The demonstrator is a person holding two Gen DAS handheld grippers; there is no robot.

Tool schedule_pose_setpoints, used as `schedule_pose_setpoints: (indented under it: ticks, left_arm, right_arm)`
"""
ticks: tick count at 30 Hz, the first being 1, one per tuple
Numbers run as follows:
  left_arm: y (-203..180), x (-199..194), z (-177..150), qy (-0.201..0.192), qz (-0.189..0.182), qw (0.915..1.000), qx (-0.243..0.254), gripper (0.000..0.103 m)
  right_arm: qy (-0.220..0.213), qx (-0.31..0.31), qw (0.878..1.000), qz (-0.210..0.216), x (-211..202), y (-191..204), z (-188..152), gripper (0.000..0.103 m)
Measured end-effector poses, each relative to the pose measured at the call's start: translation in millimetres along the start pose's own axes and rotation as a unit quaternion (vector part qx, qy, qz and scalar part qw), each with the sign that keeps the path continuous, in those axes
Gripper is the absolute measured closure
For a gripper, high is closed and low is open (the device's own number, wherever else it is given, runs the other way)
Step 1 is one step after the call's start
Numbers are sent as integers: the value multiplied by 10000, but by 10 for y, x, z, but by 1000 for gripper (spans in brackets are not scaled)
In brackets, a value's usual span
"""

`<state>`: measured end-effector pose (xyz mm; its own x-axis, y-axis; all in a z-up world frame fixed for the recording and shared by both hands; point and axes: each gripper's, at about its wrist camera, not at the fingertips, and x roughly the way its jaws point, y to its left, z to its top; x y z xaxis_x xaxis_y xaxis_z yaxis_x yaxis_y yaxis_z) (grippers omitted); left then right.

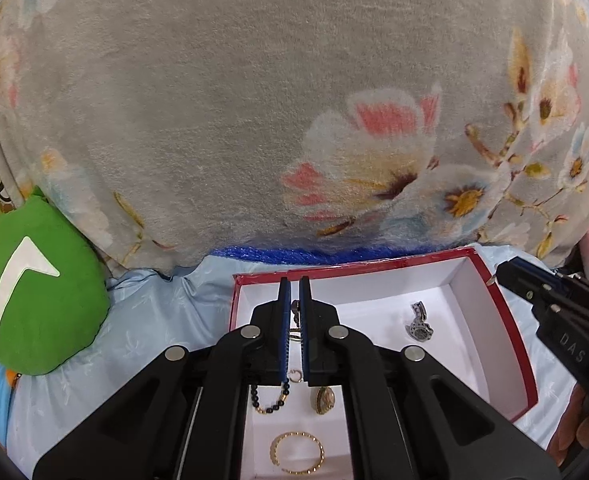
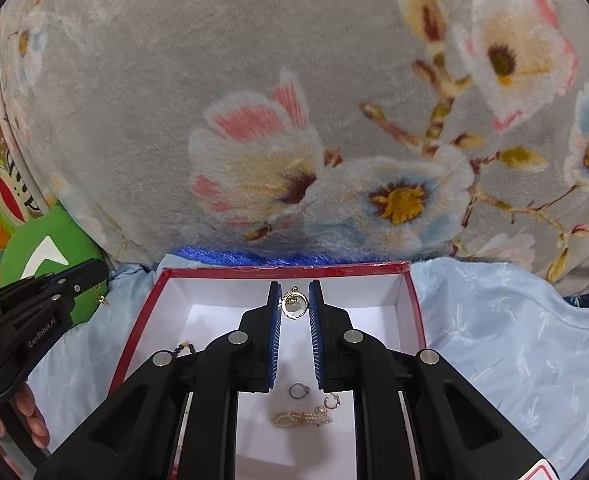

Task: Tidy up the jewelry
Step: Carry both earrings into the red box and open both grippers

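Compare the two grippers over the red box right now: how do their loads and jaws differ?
The right gripper pinches a round gold hoop earring at its fingertips, jaws slightly apart around it. The left gripper stands nearly shut; from the right wrist view a small gold piece dangles at its tip. Both point down over the red box.

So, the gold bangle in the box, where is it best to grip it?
Probably on the gold bangle's closed rim, away from its gap, coming from above. It lies flat on the box floor, so one finger inside and one outside could pinch the thin band.
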<state>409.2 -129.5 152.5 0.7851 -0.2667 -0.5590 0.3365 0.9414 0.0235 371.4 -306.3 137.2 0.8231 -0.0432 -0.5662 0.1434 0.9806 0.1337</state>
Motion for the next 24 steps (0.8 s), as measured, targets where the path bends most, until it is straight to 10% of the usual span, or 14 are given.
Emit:
schedule_pose_setpoints:
  ticks: [18, 24]
  left_arm:
    - [-135, 484, -132, 153, 371, 9991, 108, 98]
    - [-87, 464, -146, 112, 466, 9988, -112, 65]
  right_arm:
    - [156, 77, 9997, -155, 373, -158, -186, 81]
    - [126, 71, 9997, -194, 334, -176, -206, 71]
